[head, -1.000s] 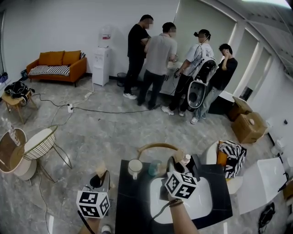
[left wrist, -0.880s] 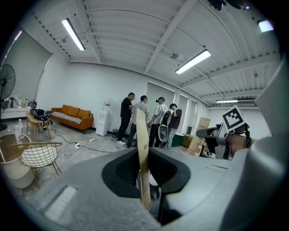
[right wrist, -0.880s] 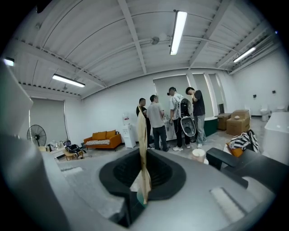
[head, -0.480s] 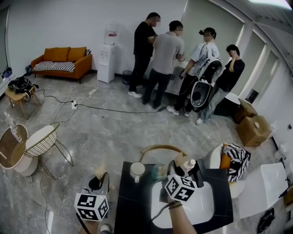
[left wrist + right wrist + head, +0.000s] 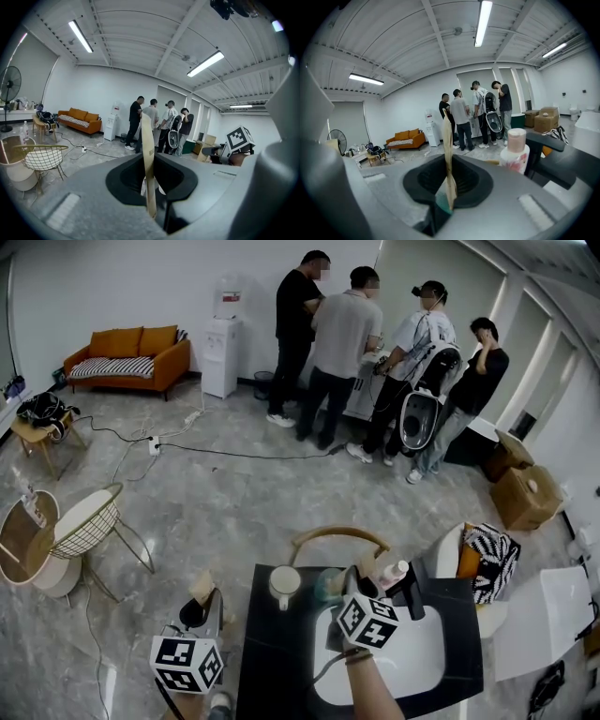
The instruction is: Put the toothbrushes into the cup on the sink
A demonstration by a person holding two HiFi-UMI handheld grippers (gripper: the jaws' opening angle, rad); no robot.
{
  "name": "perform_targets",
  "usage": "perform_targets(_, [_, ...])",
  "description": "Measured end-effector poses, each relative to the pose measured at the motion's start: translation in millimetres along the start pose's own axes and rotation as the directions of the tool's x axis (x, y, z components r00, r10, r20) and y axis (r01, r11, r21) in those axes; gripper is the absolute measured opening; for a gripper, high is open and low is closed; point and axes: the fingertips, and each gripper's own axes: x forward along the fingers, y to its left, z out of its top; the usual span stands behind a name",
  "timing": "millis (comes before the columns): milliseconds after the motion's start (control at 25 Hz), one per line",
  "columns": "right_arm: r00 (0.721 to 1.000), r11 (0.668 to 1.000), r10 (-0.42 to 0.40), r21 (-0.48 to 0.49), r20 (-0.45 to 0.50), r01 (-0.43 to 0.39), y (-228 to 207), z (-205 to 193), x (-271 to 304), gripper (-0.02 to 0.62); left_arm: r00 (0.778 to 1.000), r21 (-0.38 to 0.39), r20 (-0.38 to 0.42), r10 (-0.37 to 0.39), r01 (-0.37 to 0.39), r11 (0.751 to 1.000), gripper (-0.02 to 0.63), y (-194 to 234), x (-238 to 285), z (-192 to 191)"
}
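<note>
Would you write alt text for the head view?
The right gripper hovers over a white sink in a black counter, a cup left of the sink; the left gripper hangs off the counter's left. Four people stand beyond.

We see an orange sofa (image 5: 131, 341) with a black-and-white striped cushion (image 5: 94, 368), a white water dispenser (image 5: 222, 357) and a grey, marble-veined floor (image 5: 234, 493). The counter (image 5: 277, 662) is black, and the sink (image 5: 422, 667) and the cup (image 5: 284, 585) are white. The left gripper (image 5: 202, 587) and the right gripper (image 5: 361, 570) each carry a cube with black-and-white square markers. In the gripper views we find grey bodies and tan pads (image 5: 148, 168). The bottle (image 5: 514, 157) is white with a pinkish cap and reddish print. The cardboard boxes (image 5: 525, 498) are brown, and the bag (image 5: 487, 559) has a black-and-white pattern.
</note>
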Motion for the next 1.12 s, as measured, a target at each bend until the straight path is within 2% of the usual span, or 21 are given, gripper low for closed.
perform_targets(440, [1.0,0.999,0.009,0.035,-0.014,-0.009,-3,-17,9,0.032,1.0,-0.006,-0.016,0.011,-0.011,1.0,0.043,4,3,-8])
perform_targets(520, [1.0,0.999,0.015,0.041,-0.012,-0.015,0,-16,10,0.061,1.0,-0.005,-0.014,0.01,-0.01,1.0,0.043,5,3,-6])
perform_targets(640, [1.0,0.999,0.005,0.034,-0.005,-0.005,0,-15,11,0.141,1.0,-0.005,-0.013,0.009,-0.009,1.0,0.043,7,4,-5])
perform_targets(1120, [0.998,0.997,-0.06,0.041,-0.001,0.06,-19,-13,-6,0.161,1.0,-0.007,-0.006,-0.013,0.013,1.0,0.043,-6,0,-4])
